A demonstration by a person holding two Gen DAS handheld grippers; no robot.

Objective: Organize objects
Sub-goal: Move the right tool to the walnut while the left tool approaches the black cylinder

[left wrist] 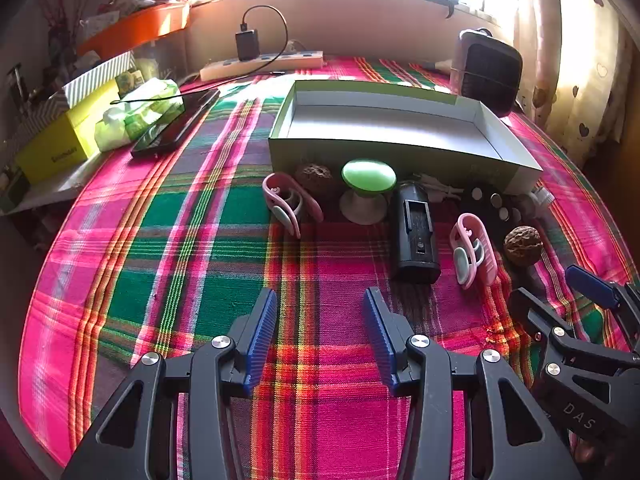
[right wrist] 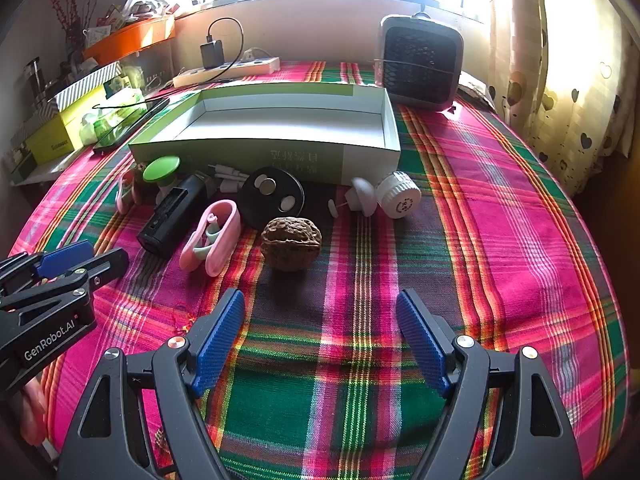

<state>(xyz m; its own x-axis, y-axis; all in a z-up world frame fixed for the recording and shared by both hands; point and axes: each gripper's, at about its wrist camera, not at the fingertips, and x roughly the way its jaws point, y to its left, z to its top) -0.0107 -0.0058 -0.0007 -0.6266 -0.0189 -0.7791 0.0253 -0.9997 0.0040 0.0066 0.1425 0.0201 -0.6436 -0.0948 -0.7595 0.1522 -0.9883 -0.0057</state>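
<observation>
An open green-and-white box [left wrist: 404, 148] [right wrist: 280, 152] stands empty on the plaid cloth. In front of it lie small objects: a walnut [right wrist: 291, 249] [left wrist: 523, 246], two pink clips [right wrist: 211, 236] [left wrist: 290, 202], a black cylinder [left wrist: 416, 232] [right wrist: 174, 216], a green-topped knob [left wrist: 368, 184] [right wrist: 161, 170], a black disc [right wrist: 272, 196], a second walnut [left wrist: 316, 176] and white round pieces [right wrist: 398, 196]. My left gripper [left wrist: 320, 304] is open and empty, short of the objects. My right gripper [right wrist: 320, 308] is open and empty, just short of the near walnut.
A small heater [right wrist: 420, 62] stands behind the box at the right. A power strip with charger [left wrist: 260, 62] lies at the back. A phone [left wrist: 176, 122], green packet and yellow box [left wrist: 64, 142] sit at the left. Curtains hang at the right.
</observation>
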